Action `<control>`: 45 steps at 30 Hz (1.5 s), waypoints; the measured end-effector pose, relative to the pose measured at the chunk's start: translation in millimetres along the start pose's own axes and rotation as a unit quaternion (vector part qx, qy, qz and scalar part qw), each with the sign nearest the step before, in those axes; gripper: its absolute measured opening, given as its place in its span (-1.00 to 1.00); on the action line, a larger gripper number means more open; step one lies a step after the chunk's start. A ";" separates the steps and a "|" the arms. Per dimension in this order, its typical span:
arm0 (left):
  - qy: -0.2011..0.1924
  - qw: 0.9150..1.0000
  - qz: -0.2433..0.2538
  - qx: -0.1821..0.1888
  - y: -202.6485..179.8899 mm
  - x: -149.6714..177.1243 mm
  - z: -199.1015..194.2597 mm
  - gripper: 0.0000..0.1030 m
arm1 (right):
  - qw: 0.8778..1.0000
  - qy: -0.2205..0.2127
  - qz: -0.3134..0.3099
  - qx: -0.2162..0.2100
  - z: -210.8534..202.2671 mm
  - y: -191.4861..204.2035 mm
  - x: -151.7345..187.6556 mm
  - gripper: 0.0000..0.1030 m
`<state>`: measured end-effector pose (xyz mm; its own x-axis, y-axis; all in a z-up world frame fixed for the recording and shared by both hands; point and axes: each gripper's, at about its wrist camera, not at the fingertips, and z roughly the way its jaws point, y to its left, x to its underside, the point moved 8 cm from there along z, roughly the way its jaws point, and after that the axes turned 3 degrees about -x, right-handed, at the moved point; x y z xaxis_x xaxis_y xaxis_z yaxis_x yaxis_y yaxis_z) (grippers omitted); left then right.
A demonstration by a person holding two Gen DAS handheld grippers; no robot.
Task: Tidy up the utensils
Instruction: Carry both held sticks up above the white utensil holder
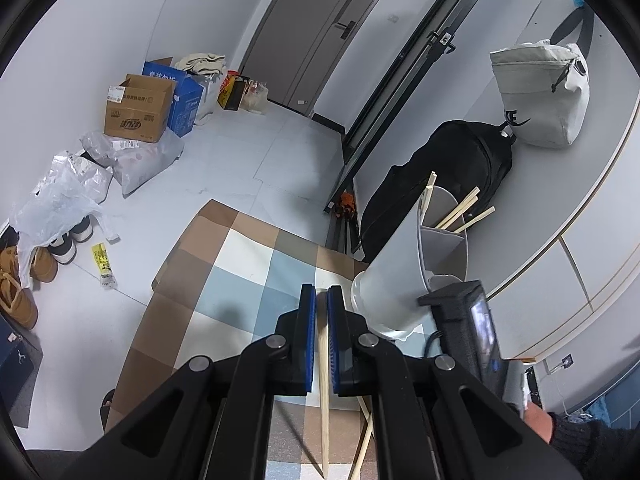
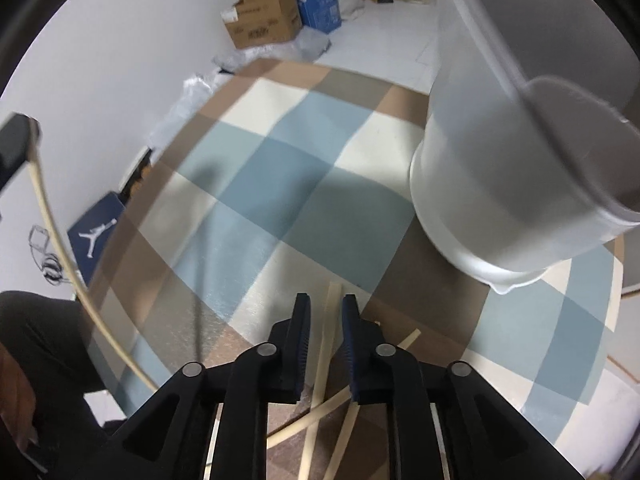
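The left hand-held gripper [image 1: 322, 294] pinches one chopstick [image 1: 323, 380] just beside the white utensil holder [image 1: 404, 256]. The right hand-held gripper [image 2: 326, 308] straddles another chopstick [image 2: 325, 344], jaws narrow, not closed. Light, stiff, slippery; grip mid-shaft.

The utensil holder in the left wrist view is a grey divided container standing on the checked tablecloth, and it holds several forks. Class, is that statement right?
One detail is wrong. The utensil holder holds wooden chopsticks, not forks; the left wrist view shows their square ends sticking out of its top. The rest stands: it is grey, divided, and on the checked tablecloth.
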<state>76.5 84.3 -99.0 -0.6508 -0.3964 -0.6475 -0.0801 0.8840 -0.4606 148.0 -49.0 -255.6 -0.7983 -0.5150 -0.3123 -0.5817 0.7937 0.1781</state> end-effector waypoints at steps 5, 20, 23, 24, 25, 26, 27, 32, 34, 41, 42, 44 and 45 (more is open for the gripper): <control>0.004 1.000 -0.005 0.002 0.8 -0.7 3.4 -0.96 | 1.000 -0.007 -0.015 0.017 0.1 3.8 -1.1 -0.76; -0.010 1.000 0.028 0.011 -15.4 -2.3 -7.4 -0.96 | 0.984 -0.179 0.009 -0.012 -91.8 10.7 -12.3 -0.89; -0.012 0.999 0.044 0.014 -26.1 -2.6 -9.9 -0.96 | 0.974 -0.225 0.005 -0.015 -121.5 12.4 -6.7 -0.89; -0.013 0.999 0.047 0.015 -29.0 -2.9 -10.7 -0.96 | 0.971 -0.238 0.000 -0.012 -130.1 13.0 -4.9 -0.90; -0.013 0.999 0.048 0.017 -31.5 -3.3 -11.7 -0.96 | 0.968 -0.249 -0.005 -0.008 -137.7 14.0 -4.6 -0.90; -0.013 0.999 0.047 0.019 -33.0 -3.7 -11.6 -0.96 | 0.966 -0.260 -0.009 -0.008 -145.9 13.8 -4.6 -0.90; -0.013 0.999 0.046 0.022 -36.3 -4.8 -13.5 -0.96 | 0.962 -0.272 -0.010 -0.007 -154.1 14.4 -3.3 -0.90; -0.027 0.998 0.054 0.033 -56.5 -17.2 -29.6 -0.96 | 0.949 -0.314 -0.022 -0.009 -184.2 20.2 -0.6 -0.90; -0.037 0.997 0.065 0.034 -67.2 -23.7 -37.4 -0.96 | 0.945 -0.325 -0.025 -0.011 -194.9 21.3 3.8 -0.91; -0.056 0.992 0.110 0.033 -103.8 -39.5 -50.7 -0.96 | 0.933 -0.359 -0.016 -0.013 -220.1 13.1 7.5 -0.91; -0.057 0.991 0.113 0.033 -107.0 -40.4 -51.2 -0.96 | 0.932 -0.363 -0.013 -0.014 -224.1 11.4 8.4 -0.91; -0.062 0.990 0.123 0.031 -114.4 -44.2 -52.6 -0.96 | 0.929 -0.370 -0.011 -0.015 -232.8 7.7 11.1 -0.91; -0.064 0.990 0.124 0.032 -117.1 -45.8 -53.5 -0.96 | 0.928 -0.373 -0.010 -0.015 -235.9 5.9 11.4 -0.91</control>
<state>75.3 12.1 17.0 -0.5434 -0.2006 -0.8152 0.1217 0.9420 -0.3129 98.6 -126.6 -38.1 -0.4628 -0.1531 -0.8731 -0.6086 0.7710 0.1875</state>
